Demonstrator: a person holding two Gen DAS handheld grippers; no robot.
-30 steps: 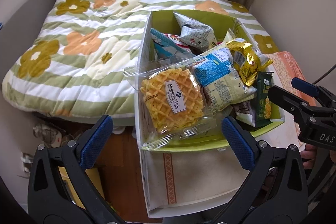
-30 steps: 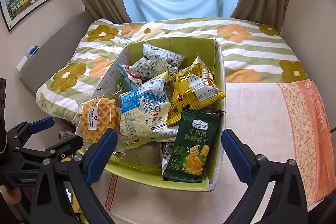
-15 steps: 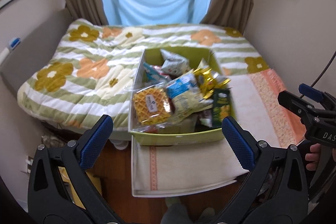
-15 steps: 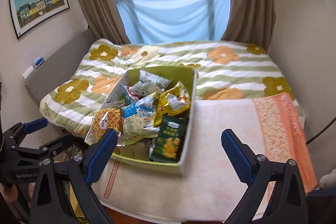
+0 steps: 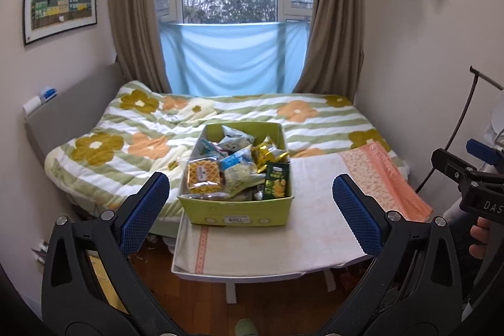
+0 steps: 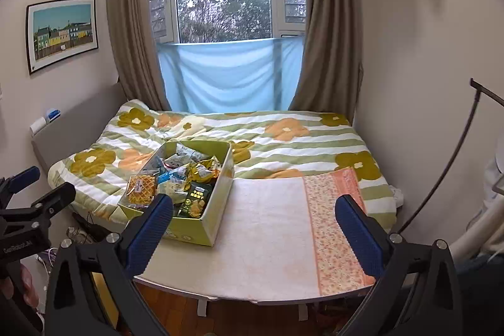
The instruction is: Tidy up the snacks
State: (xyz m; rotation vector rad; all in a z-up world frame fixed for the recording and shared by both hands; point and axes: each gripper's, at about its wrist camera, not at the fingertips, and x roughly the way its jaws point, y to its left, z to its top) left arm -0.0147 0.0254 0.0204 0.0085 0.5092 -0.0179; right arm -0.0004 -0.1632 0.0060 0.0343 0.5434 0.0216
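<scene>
Bench (image 5: 315,229), cloth-covered, carries a green snack box (image 5: 239,214) at its left end. Packets inside look light, crinkly, slippery; the waffle pack (image 5: 203,173) looks crushable: pinch sealed edges. Left tongs (image 5: 250,207) and right tongs (image 6: 253,233) both gape wide, empty.

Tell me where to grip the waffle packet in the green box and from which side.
Take the waffle packet by its clear wrapper edge at the near-left corner of the green box, coming from above. It lies tilted on top of the pile, label up, so the thin film margin suits the jaws better than the wide waffle. Left gripper is probably nearer.
</scene>
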